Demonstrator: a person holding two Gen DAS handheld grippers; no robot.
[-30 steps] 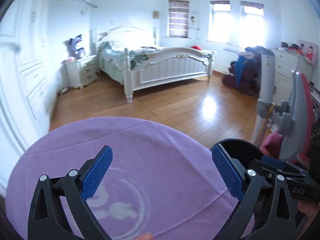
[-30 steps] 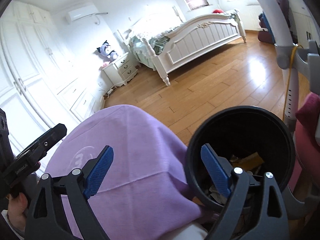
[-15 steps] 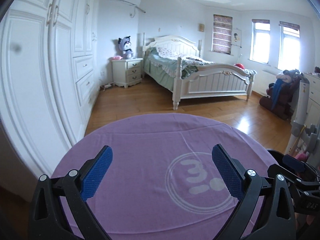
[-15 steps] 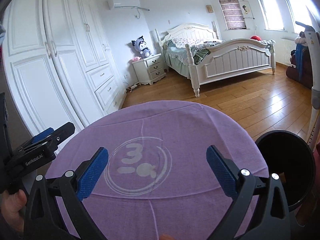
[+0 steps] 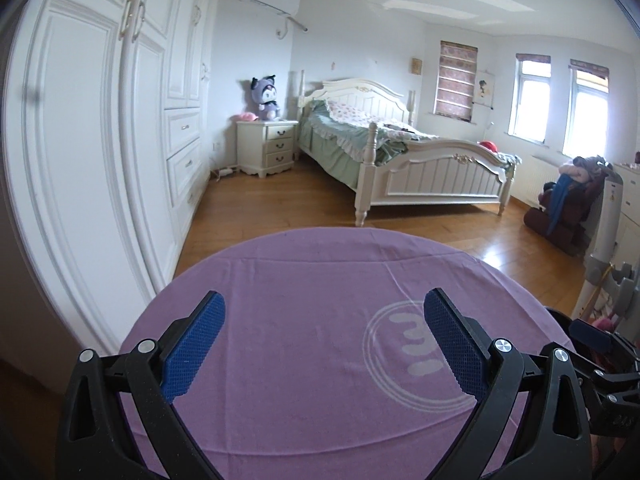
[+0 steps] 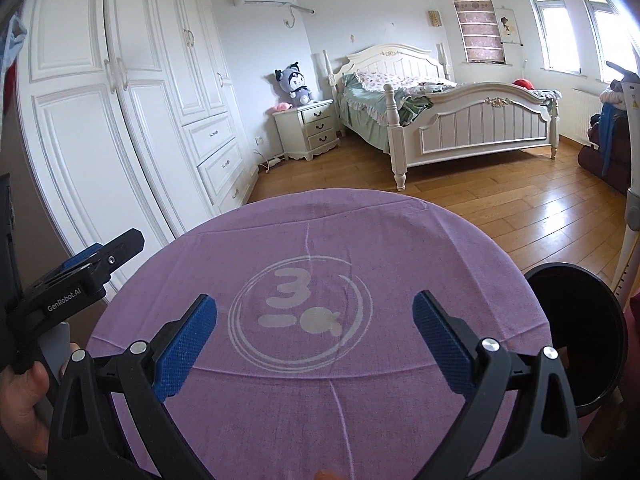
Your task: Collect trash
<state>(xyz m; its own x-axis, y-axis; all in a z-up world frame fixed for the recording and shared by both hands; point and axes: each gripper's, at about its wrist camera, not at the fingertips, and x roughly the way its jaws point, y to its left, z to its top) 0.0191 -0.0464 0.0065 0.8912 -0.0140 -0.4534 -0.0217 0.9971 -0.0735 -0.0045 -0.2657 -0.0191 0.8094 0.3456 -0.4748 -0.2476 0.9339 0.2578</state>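
Purple cloth covered the round tabletop, and its printed ring emblem served as the reference mark. The right claw hovered over the near side of the emblem, blue pads spread wide apart and holding nothing. The left claw hovered just left of the emblem, likewise fully apart and empty. In the right wrist view the left claw showed from the side, at the left edge of the tabletop.

No loose trash was visible anywhere on the cloth around the emblem. The black bin stood just beyond the tabletop rim, to the right of the emblem; its interior was too dark to show any contents. Judged from this, the tabletop portion of the task appeared complete or nearly so.

Recommended procedure: scan the tabletop edge and the wooden floor beyond the emblem before committing either claw. Keep both claws apart until an item lies between the pads. Carry each item over the bin mouth before release.

Farther behind the emblem stood the white bed, the nightstand and the wardrobe.
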